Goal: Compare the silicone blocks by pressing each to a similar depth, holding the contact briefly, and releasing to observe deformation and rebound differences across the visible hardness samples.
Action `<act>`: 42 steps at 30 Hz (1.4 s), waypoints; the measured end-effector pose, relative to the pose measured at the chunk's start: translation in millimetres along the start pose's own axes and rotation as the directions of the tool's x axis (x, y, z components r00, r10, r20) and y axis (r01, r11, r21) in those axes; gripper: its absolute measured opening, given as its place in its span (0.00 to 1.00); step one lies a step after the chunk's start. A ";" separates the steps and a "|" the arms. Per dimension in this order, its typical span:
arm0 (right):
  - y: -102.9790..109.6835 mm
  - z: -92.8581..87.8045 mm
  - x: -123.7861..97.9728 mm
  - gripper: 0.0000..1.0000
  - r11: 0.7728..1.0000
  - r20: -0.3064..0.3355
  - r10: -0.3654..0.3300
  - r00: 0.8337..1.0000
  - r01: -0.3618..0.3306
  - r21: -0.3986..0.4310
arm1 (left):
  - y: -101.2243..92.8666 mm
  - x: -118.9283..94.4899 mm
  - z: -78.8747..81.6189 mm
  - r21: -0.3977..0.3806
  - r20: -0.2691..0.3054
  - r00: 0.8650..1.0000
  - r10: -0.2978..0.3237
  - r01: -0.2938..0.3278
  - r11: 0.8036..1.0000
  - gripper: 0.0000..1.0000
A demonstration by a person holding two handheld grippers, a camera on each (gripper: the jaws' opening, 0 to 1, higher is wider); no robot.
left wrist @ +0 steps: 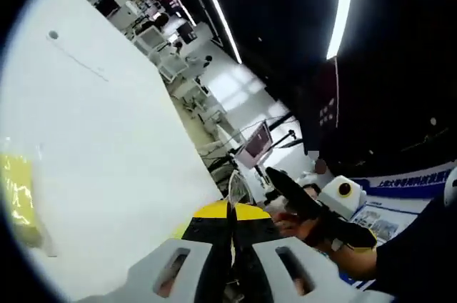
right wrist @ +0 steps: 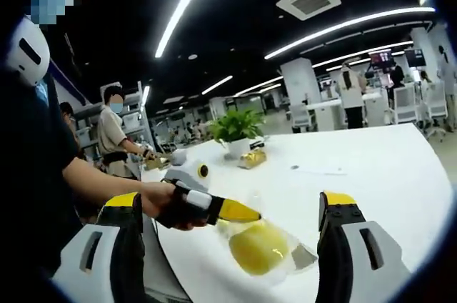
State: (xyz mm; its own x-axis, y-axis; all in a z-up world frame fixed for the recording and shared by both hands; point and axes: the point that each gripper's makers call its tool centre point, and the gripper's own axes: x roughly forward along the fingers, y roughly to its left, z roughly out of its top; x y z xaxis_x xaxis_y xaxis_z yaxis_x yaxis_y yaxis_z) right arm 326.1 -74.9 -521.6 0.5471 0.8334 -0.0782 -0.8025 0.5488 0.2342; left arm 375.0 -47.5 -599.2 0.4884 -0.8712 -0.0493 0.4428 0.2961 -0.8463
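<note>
The silicone block [right wrist: 257,247], a yellow rounded sample in a clear wrapper, lies on the white tabletop [right wrist: 371,167] near its front edge, in the right gripper view. It sits between the two spread fingers of the right gripper [right wrist: 235,224], which stand well apart and touch nothing; the yellow-tipped fingers [right wrist: 337,206] frame the sample from either side.

In that same view the left gripper [right wrist: 241,211] enters from the left, held in a person's hand [right wrist: 153,199]. Its yellow tip rests at the upper edge of the wrapped block; whether it presses into the sample cannot be told.

In the left gripper view the left gripper's own fingers [left wrist: 214,230], black with yellow ends, lie closed together with no gap visible and nothing between them. The white tabletop slopes away to the left, and a yellow item in a clear bag [left wrist: 16,192] lies on it at the far left edge, well apart from the fingers. The right gripper [left wrist: 293,192] appears at the right as a dark shape in a hand [left wrist: 303,226].

Further back on the tabletop, seen from the right gripper, stand a potted plant [right wrist: 235,128] and a small gold object [right wrist: 251,158] just beside it. People stand in the background.
</note>
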 end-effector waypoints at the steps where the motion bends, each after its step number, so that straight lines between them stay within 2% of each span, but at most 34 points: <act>1: -2.5 -0.2 -1.8 0.96 1.000 0.000 -0.005 1.000 0.005 0.002 | 2.7 1.3 -0.9 -0.004 0.002 1.000 0.014 -0.014 1.000 0.00; 4: -10.3 0.7 -7.1 0.96 1.000 0.011 -0.018 1.000 0.018 0.022 | 16.8 3.5 0.5 -0.035 0.025 0.999 0.048 -0.047 0.998 0.00; 5: -11.7 0.8 -7.8 0.96 1.000 0.012 -0.020 1.000 0.020 0.024 | 23.8 4.4 3.4 -0.087 0.051 0.996 0.068 -0.064 0.994 0.00; 6: -13.1 0.7 -8.3 0.96 0.999 0.011 -0.023 1.000 0.023 0.026 | 27.0 4.9 4.4 -0.101 0.063 0.996 0.066 -0.060 0.993 0.00; 8: -15.9 0.5 -9.0 0.96 0.999 0.008 -0.029 1.000 0.029 0.022 | 39.7 5.6 8.6 -0.157 0.105 0.990 0.098 -0.081 0.984 0.00; 10: -17.3 -0.2 -9.2 0.96 0.999 -0.001 -0.027 1.000 0.027 0.020 | 47.0 5.5 10.5 -0.169 0.129 0.985 0.118 -0.096 0.981 0.00; 12: -18.4 0.5 -9.6 0.96 1.000 -0.001 -0.025 1.000 0.025 0.019 | 56.1 4.5 15.5 -0.220 0.154 0.979 0.133 -0.097 0.971 0.00; 16: -19.3 2.4 -10.6 0.96 1.000 0.004 -0.020 1.000 0.020 0.020 | 74.3 1.6 26.0 -0.225 0.182 0.968 0.175 -0.133 0.965 0.00; 17: -19.5 2.2 -10.9 0.96 1.000 0.003 -0.020 1.000 0.020 0.021 | 78.2 0.8 28.5 -0.219 0.181 0.966 0.185 -0.143 0.965 0.00; 19: -19.3 1.1 -11.9 0.96 1.000 0.000 -0.018 1.000 0.018 0.021 | 95.9 -3.1 35.1 -0.191 0.182 0.953 0.242 -0.207 0.960 0.00; 20: -19.1 0.4 -12.5 0.96 1.000 -0.003 -0.018 1.000 0.018 0.022 | 99.9 -3.7 36.3 -0.188 0.176 0.952 0.248 -0.215 0.958 0.00; 21: -19.2 -0.5 -13.8 0.96 1.000 -0.004 -0.020 1.000 0.020 0.023 | 108.8 -6.1 37.5 -0.194 0.175 0.943 0.282 -0.248 0.949 0.00; 23: -19.1 -2.7 -15.7 0.96 0.999 -0.008 -0.023 1.000 0.024 0.026 | 118.0 -8.1 38.9 -0.215 0.174 0.937 0.304 -0.265 0.940 0.00; 26: -18.7 -8.9 -20.2 0.96 0.999 -0.011 -0.035 0.999 0.035 0.031 | 133.5 -11.5 40.6 -0.198 0.166 0.923 0.347 -0.313 0.929 0.00; 31: -15.9 -31.7 -29.7 0.94 0.998 -0.048 -0.049 0.998 0.051 0.047 | 139.5 -11.4 36.0 -0.195 0.140 0.914 0.380 -0.351 0.916 0.00; 37: -4.5 -56.8 -43.4 0.93 0.993 -0.074 -0.067 0.995 0.074 0.092 | 148.6 -5.7 36.9 -0.126 0.094 0.905 0.416 -0.403 0.906 0.00; 42: 1.0 -70.6 -56.6 0.88 0.991 -0.092 -0.096 0.991 0.104 0.079 | 156.5 -3.3 38.1 -0.079 0.066 0.894 0.443 -0.438 0.896 0.00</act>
State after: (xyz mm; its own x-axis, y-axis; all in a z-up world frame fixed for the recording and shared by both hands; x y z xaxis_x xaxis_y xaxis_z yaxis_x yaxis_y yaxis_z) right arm 277.5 -116.9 -585.4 0.5976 0.7793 -0.1888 -0.7202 0.6252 0.3008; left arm 471.4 16.7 -711.3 0.6821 -0.6224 -0.3839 0.1237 0.6156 -0.7782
